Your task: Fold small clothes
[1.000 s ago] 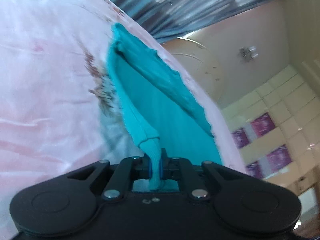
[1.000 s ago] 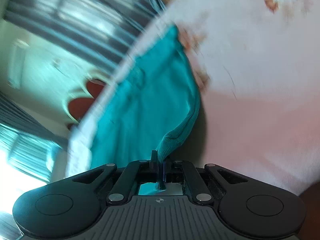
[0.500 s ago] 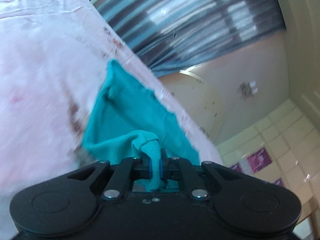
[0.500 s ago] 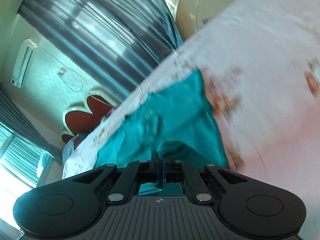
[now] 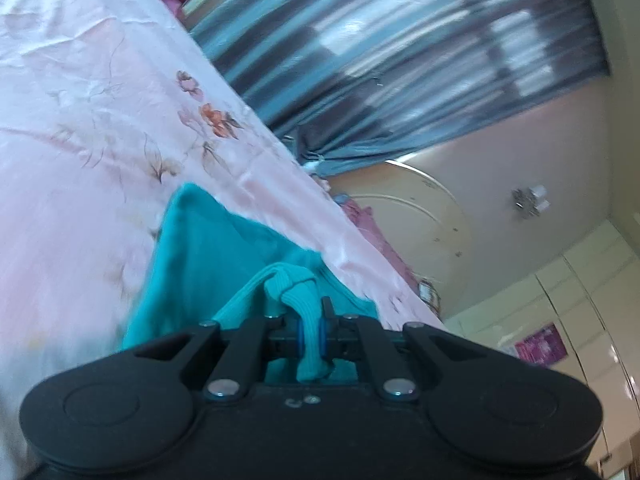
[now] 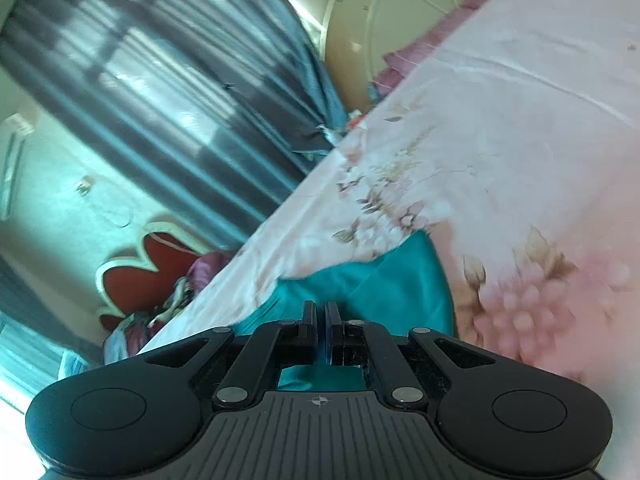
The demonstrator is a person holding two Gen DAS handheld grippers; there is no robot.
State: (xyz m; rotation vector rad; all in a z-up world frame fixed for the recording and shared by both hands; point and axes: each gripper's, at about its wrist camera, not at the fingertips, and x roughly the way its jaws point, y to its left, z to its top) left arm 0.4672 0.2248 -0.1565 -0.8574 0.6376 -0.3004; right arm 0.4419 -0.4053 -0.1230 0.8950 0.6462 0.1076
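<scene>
Left gripper clamped on a bunched ribbed hem of the teal garment; cloth pinched between the blue pads, tail hanging out below the jaws at 6 o'clock; grip taken at the hem probably because the doubled edge gives the pads something thick to bite. Right gripper drawn together, jaws nearly touching; teal cloth visible just behind and under the fingers, thin edge likely pinched between the pads but not clearly seen in the slit, so held-or-not only a judgement. Rest of the garment lying on the pink floral bedsheet; in the left view spreading from the jaws toward 10 o'clock, far corner resting flat; in the right view fanning from 12 toward 2 o'clock, touching the sheet's flower print. Two-point hold on one edge fits a fold-over: lifted edge carried across the part left flat, so the flat part acts as anchor. Fold in progress, not yet laid down; lifted hem clear of the sheet near the left jaws. Next move probably lowering both corners onto the far edge, then releasing; risk: uneven tension skewing the crease, or thin cloth slipping from the right side. Grey striped curtain beyond the bed edge at 1 o'clock in the left view; motion blur on the sheet in both views.
</scene>
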